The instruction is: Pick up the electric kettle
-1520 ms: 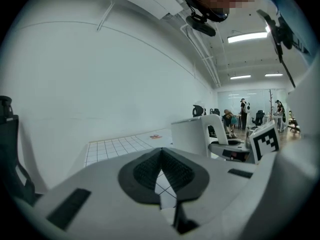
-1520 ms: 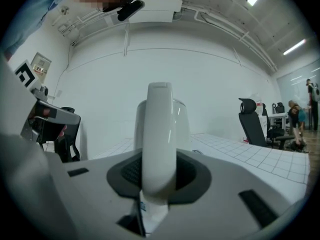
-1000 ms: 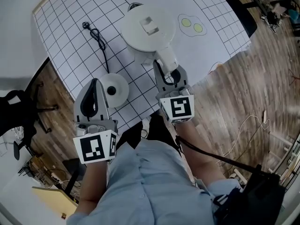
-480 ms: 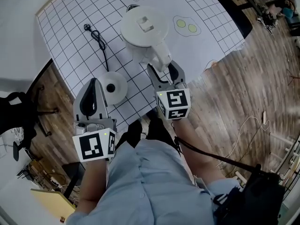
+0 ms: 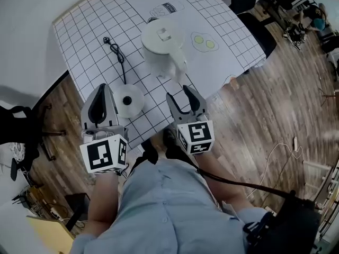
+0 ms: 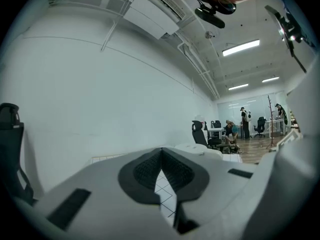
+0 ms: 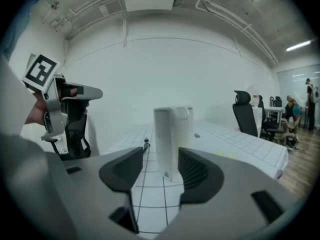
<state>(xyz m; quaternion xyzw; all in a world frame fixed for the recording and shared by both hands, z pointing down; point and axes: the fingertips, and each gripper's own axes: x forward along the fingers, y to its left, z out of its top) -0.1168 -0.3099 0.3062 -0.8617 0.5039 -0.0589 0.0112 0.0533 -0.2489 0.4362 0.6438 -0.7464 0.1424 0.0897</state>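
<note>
The white electric kettle (image 5: 162,45) stands upright on the gridded table, its handle (image 5: 179,65) pointing at me. My right gripper (image 5: 180,92) sits a short way back from that handle at the table's near edge. Its jaws gape wide and are closing slightly, with nothing between them. In the right gripper view the kettle (image 7: 172,141) rises just beyond the gripper (image 7: 161,166), apart from both pads. My left gripper (image 5: 100,90) hovers left of the round kettle base (image 5: 128,100), shut and empty. In its own view the left gripper (image 6: 161,153) has its pads meeting.
A black power cord with plug (image 5: 116,52) runs from the base across the gridded mat (image 5: 222,20). Printed pictures mark the mat right of the kettle. The table's near edge drops to wooden floor (image 5: 275,99). Office chairs and people are far off.
My right gripper has opened, let go of the kettle's handle and drawn back toward me. The kettle stays standing on the table. My left gripper has risen slightly.
</note>
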